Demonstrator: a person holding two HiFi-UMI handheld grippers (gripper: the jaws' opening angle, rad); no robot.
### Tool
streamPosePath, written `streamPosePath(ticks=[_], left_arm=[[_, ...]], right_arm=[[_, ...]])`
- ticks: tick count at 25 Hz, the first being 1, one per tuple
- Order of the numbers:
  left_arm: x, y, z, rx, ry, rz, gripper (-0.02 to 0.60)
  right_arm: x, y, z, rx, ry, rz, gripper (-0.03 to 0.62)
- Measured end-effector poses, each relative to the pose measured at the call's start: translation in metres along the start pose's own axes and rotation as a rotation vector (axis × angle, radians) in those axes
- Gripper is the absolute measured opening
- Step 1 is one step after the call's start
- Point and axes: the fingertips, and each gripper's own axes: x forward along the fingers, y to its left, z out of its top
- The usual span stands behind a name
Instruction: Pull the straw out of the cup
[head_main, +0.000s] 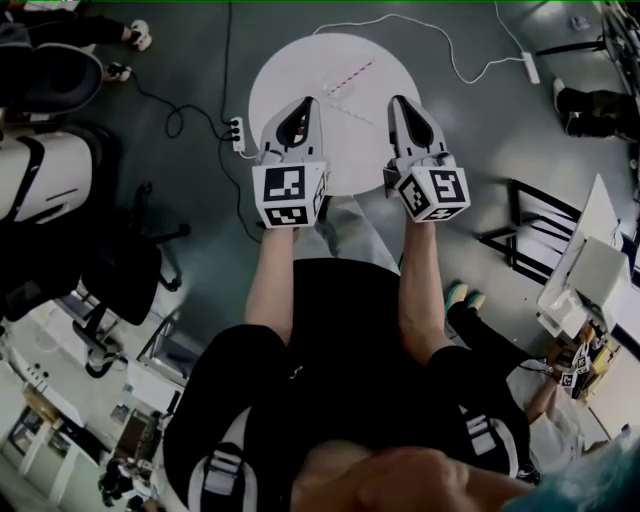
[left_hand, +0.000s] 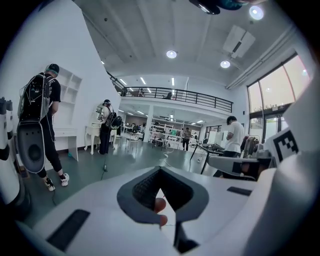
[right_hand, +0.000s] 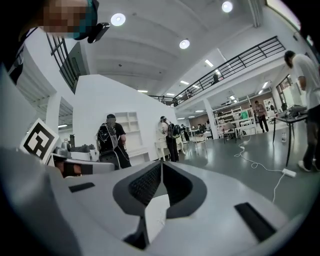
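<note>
A red-and-white striped straw (head_main: 352, 78) lies flat on the round white table (head_main: 290, 60), with a thin pale stick (head_main: 354, 113) lying just below it. No cup shows in any view. My left gripper (head_main: 306, 101) hovers over the table's near left part, its tips close to the straw's lower end. In the left gripper view its jaws (left_hand: 160, 170) meet at the tips. Blurred reddish patches (left_hand: 159, 205) sit in the gap behind them, and I cannot tell what they are. My right gripper (head_main: 397, 101) (right_hand: 161, 164) hangs over the near right part, shut and empty.
A power strip (head_main: 237, 133) with black cables lies on the floor left of the table, and a white one (head_main: 530, 67) at the back right. An office chair (head_main: 110, 280) stands at the left, a black frame (head_main: 535, 225) at the right. Several people stand farther off.
</note>
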Motion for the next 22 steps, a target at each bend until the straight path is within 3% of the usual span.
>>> streamPosePath(ticks=[3, 6, 22], left_arm=[[0.01, 0.007, -0.009, -0.01, 0.017, 0.022, 0.003], [0.018, 0.012, -0.018, -0.016, 0.032, 0.034, 0.003], [0.043, 0.042, -0.036, -0.023, 0.104, 0.129, 0.003]], right_arm=[[0.013, -0.001, -0.014, -0.004, 0.057, 0.042, 0.022], [0.026, -0.006, -0.033, 0.014, 0.115, 0.066, 0.067], [0.089, -0.049, -0.13, 0.196, 0.333, 0.073, 0.107]])
